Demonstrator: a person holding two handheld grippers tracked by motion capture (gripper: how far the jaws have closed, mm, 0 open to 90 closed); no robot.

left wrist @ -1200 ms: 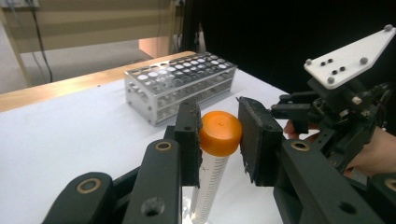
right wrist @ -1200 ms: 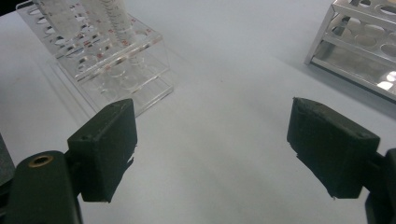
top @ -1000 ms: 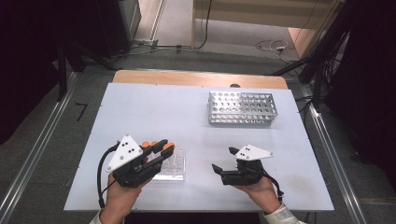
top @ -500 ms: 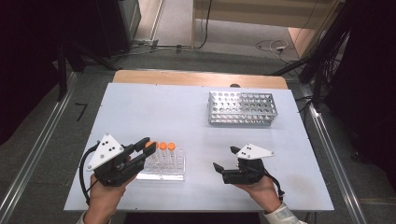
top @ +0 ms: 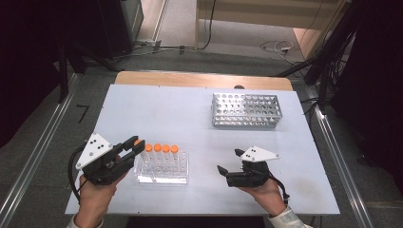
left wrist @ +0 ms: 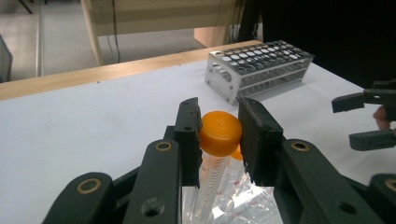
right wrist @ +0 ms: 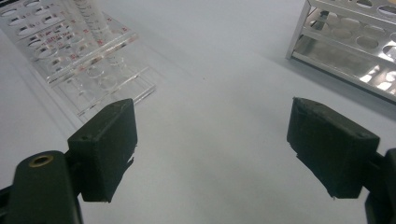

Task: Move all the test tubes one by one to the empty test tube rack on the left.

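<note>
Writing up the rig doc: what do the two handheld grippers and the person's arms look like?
Both the left gripper and the right gripper are black, two-jawed, with flat rectangular pads and brass-coloured pivot pins. Each carries a grey three-cornered plate with dark dots on top and trails a black cable. Light sleeve cuffs show at the wrists.

High view: fixed above the near edge of the tabletop (top: 190,114), facing forward and down, far off. Claw views: low, close, looking along the jaws. Shared by all three: metal rack (top: 247,110) and clear rack (top: 161,175)
</note>
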